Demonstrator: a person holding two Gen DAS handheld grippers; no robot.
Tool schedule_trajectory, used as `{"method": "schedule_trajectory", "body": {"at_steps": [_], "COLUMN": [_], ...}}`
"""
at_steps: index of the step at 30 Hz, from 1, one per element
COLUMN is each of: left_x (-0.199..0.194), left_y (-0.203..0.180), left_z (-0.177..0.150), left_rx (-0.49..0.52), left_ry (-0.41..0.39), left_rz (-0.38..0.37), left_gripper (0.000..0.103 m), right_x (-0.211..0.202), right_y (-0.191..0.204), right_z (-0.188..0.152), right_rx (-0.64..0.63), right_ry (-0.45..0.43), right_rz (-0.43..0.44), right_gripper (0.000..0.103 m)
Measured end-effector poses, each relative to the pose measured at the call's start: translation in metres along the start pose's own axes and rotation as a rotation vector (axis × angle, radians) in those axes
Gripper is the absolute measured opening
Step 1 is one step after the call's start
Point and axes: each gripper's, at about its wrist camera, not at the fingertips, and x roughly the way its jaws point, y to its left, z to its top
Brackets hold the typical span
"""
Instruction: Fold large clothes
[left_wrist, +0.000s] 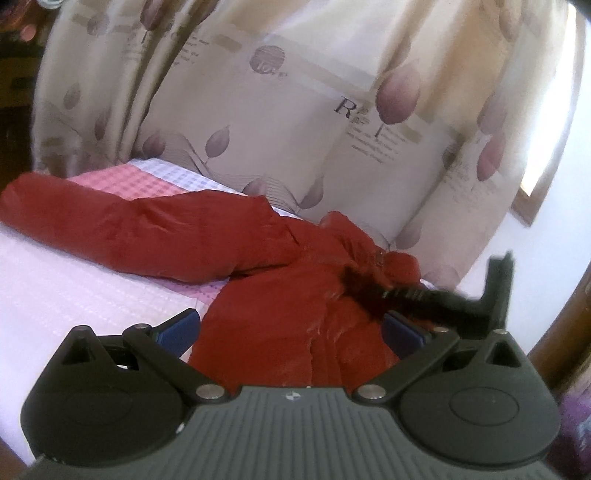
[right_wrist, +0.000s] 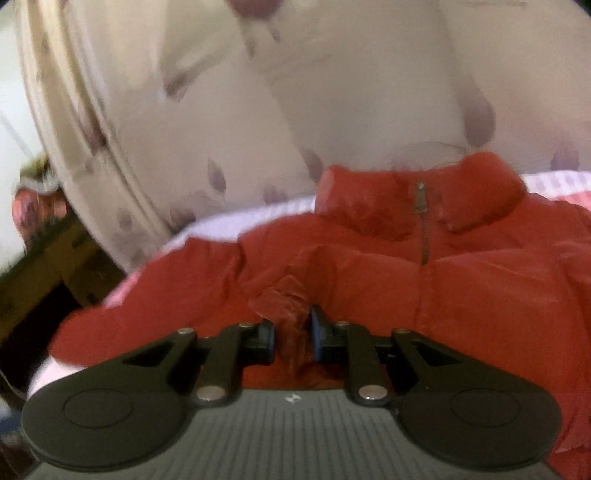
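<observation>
While clamped on a pinch of the red puffer jacket, right gripper jaws nearly together with a ridge of shiny fabric between the blue pads. Left gripper jaws spread wide, hovering over the jacket body and gripping nothing. Best to lift the pinched fold slowly and carry it across toward the zipper, since slick padded cloth probably slips from a shallow bite. Worth closing the left jaws on the hem or side seam first, to pin the body flat. Sleeve stretched out to the left across the bed, on a pink and lilac checked sheet. Behind, a cream curtain printed with mauve leaves, bright daylight at its edge.
</observation>
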Motion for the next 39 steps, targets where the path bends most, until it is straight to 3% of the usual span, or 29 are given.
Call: {"method": "schedule_trajectory", "body": {"at_steps": [5,7,8,9,10,12,14,18,20,24,26,27,28,29,30,32,34,36,39], "left_x": [0.003,0.003,0.005,0.007,0.010,0.017,0.021,0.026,0.029,0.037,0.044,0.047,0.052,0.059,0.065,0.065,0.060,0.051,0.038], "left_y": [0.032,0.051,0.063,0.075,0.088,0.115,0.143,0.194,0.216,0.232,0.236,0.238,0.242,0.248,0.255,0.261,0.246,0.218,0.146], "left_z": [0.013,0.020,0.024,0.027,0.031,0.040,0.049,0.065,0.067,0.078,0.083,0.085,0.085,0.086,0.086,0.085,0.097,0.114,0.145], "left_rx": [-0.139,-0.186,-0.205,-0.218,-0.235,-0.284,-0.345,-0.509,-0.597,-0.578,-0.553,-0.549,-0.553,-0.563,-0.587,-0.627,-0.587,-0.539,-0.375], "left_ry": [-0.016,-0.054,-0.075,-0.086,-0.094,-0.104,-0.118,-0.091,-0.075,-0.091,-0.097,-0.102,-0.097,-0.076,-0.058,-0.097,-0.138,-0.189,-0.247], "left_rz": [0.023,0.062,0.076,0.093,0.111,0.148,0.195,0.290,0.279,0.278,0.287,0.302,0.314,0.321,0.301,0.285,0.301,0.244,0.139], "left_gripper": [0.103,0.103,0.103,0.103,0.103,0.102,0.101,0.098,0.098,0.098,0.090,0.074,0.038,0.019,0.008,0.006,0.006,0.006,0.006], "right_x": [0.011,0.003,-0.006,-0.022,-0.041,-0.072,-0.101,-0.146,-0.164,-0.184,-0.191,-0.195,-0.200,-0.203,-0.207,-0.216,-0.226,-0.237,-0.256], "right_y": [0.011,0.014,0.017,0.020,0.023,0.031,0.039,0.045,0.044,0.033,0.027,0.024,0.021,0.018,0.014,0.007,0.001,-0.004,-0.017], "right_z": [-0.010,-0.007,-0.003,-0.001,0.002,0.004,0.000,-0.022,-0.033,-0.046,-0.049,-0.052,-0.055,-0.058,-0.061,-0.066,-0.069,-0.070,-0.070], "right_rx": [-0.102,-0.098,-0.077,-0.049,-0.027,-0.006,-0.005,-0.016,-0.014,0.043,0.088,0.114,0.136,0.156,0.183,0.231,0.249,0.253,0.268], "right_ry": [0.043,0.046,0.031,-0.008,-0.058,-0.119,-0.147,-0.138,-0.136,-0.142,-0.145,-0.149,-0.152,-0.157,-0.163,-0.173,-0.187,-0.214,-0.268], "right_rz": [-0.045,-0.040,-0.035,-0.010,0.036,0.117,0.177,0.238,0.241,0.231,0.224,0.219,0.218,0.217,0.216,0.213,0.201,0.178,0.153], "right_gripper": [0.028,0.041,0.058,0.069,0.072,0.089,0.098,0.099,0.099,0.099,0.099,0.099,0.099,0.099,0.099,0.099,0.099,0.099,0.099]}}
